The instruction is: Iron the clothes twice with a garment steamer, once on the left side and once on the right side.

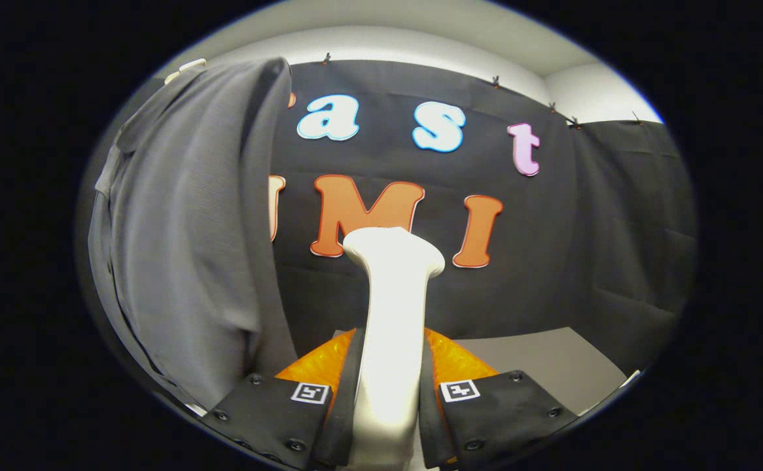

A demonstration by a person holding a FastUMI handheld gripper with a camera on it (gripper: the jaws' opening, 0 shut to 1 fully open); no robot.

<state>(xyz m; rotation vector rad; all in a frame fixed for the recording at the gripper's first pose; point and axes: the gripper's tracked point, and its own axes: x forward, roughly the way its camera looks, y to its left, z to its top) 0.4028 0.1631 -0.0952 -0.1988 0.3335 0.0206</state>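
Black cloth wall (pixel 421 294) is your backdrop, with a grey table (pixel 538 360) below it. Your gripper (pixel 388 392) is clamped on the garment steamer (pixel 391 314): both fingers press the white handle from either side, and the handle runs straight up between them. The steamer's wide head sits at the top end, well beyond the fingertips, standing in front of the wall (you can't tell from this angle which way its face points). Left of the steamer hangs the grey shirt (pixel 185 229), draped top to bottom with a buttoned edge down its far side. The steamer head is near the shirt but apart from it, dark wall showing between them. The table lies right of the steamer, past your right finger, low against the wall.
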